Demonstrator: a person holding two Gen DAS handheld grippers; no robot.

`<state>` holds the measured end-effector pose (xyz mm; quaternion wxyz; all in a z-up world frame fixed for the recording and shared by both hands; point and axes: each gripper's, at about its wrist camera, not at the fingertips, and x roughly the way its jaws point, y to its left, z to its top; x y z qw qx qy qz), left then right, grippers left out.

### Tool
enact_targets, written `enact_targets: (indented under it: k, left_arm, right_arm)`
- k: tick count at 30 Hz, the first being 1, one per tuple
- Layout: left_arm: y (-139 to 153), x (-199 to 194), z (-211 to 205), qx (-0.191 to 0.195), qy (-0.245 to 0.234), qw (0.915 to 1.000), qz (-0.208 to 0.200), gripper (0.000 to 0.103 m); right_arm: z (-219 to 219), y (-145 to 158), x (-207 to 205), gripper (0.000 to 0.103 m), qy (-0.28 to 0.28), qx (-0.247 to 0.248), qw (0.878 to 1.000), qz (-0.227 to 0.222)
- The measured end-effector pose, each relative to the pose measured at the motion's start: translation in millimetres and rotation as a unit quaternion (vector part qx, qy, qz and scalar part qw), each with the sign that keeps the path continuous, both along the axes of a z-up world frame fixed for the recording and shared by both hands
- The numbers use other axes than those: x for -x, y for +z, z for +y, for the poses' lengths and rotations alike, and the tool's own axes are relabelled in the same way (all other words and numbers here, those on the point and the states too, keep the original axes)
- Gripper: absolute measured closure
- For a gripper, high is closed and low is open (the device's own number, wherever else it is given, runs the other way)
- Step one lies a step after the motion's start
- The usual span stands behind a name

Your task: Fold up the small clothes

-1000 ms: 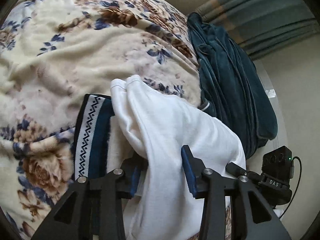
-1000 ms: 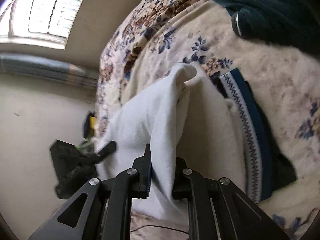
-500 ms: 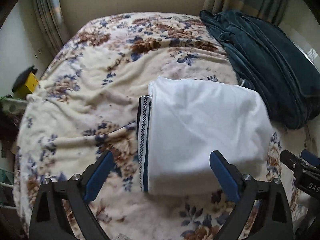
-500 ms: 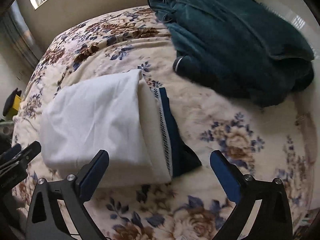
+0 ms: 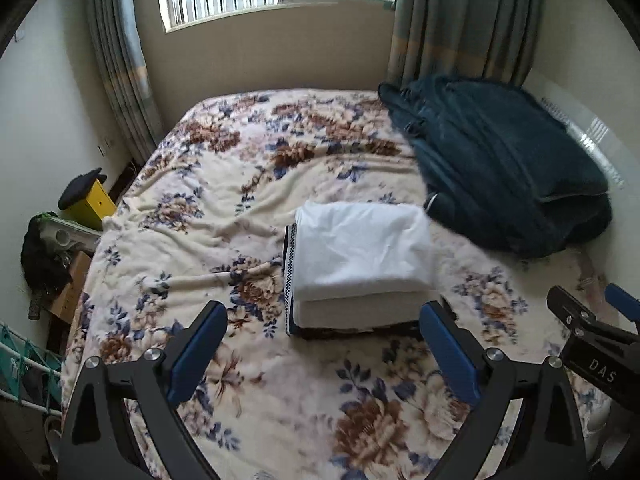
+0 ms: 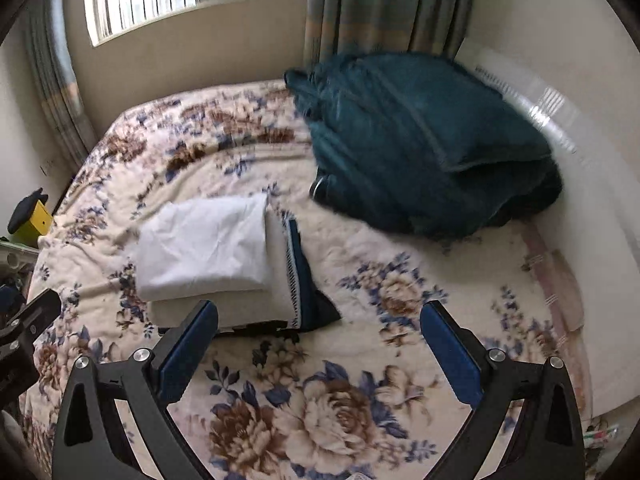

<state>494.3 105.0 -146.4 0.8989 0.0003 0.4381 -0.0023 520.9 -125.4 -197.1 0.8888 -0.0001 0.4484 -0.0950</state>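
White cotton, a folded garment (image 5: 362, 240), tops a stack of three on the floral bedspread (image 5: 248, 184): beneath it a cream folded piece (image 5: 356, 312), then a navy piece with zigzag trim (image 5: 289, 276). The folding looks done; nothing loose shows. Right of the stack lies one teal blanket (image 5: 500, 160). Left gripper (image 5: 324, 352) and right gripper (image 6: 320, 352) hover spread wide, empty, near the stack.

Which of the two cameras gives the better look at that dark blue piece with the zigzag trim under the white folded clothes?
The right wrist view. There the navy garment with zigzag trim sticks out beside the white folded garment, showing its trim and a dark corner. The left wrist view shows only a narrow trim strip along the pile's edge.
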Motion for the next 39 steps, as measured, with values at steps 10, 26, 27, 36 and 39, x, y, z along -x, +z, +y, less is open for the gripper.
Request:
enact_targets:
  k: [10, 26, 27, 36, 39]
  left_arm:
    - [102, 100, 2, -0.006, 0.006, 0.9986, -0.052, 0.005]
    - [182, 189, 3, -0.014, 0.026, 0.9935, -0.11, 0.005]
    - [184, 192, 2, -0.016, 0.026, 0.993, -0.114, 0.005]
    - [189, 206, 1, -0.012, 0.031, 0.992, -0.122, 0.005]
    - [189, 211, 0, -0.01, 0.029, 0.9925, -0.118, 0.0]
  right_arm:
    - [4, 144, 134, 0.0, 0.034, 0.019, 0.997, -0.072]
    - [11, 268, 253, 0.0, 0.077, -0.02, 0.987, -0.137]
    - [11, 271, 257, 0.0, 0.077, -0.02, 0.987, -0.139]
    - [10, 288, 273, 0.0, 0.082, -0.016, 0.985, -0.152]
    - [9, 284, 270, 0.0, 0.086, -0.017, 0.986, -0.141]
